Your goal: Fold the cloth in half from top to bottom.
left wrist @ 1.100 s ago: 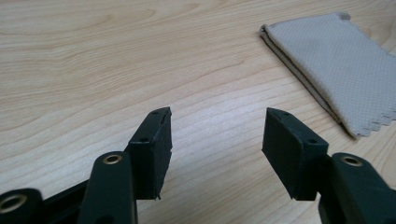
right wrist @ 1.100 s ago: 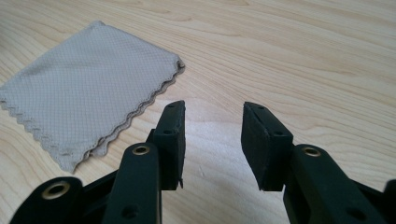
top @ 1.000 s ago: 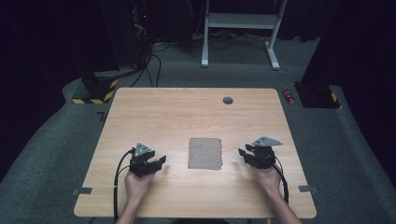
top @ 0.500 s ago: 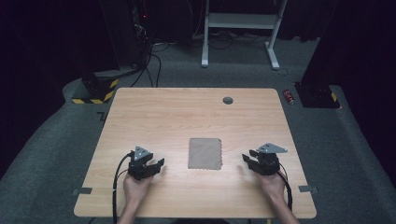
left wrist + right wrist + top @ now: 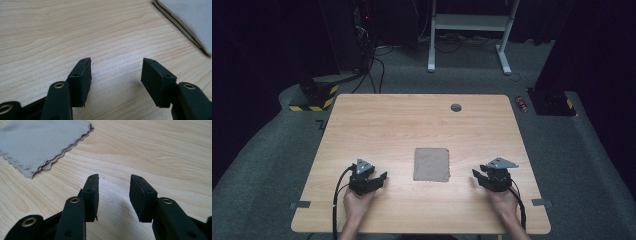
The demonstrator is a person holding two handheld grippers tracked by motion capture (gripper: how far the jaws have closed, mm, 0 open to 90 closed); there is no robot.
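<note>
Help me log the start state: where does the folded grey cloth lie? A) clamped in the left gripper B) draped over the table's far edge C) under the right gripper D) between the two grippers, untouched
D: the cloth lies flat on the table between the left gripper and the right gripper, both open and apart from it.

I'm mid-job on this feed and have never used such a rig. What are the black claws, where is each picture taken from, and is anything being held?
No robot here: a person holds a two-jaw tool in each hand. The high view looks down on the wooden table; there the left gripper and right gripper sit either side of a folded grey cloth. The other two pictures come from cameras riding on the tools, looking along their black jaws. In the left gripper view the cloth lies at upper right; in the right gripper view it lies at upper left. Both pairs of jaws stand open over bare wood, holding nothing. A small dark disc sits near the far edge.
</note>
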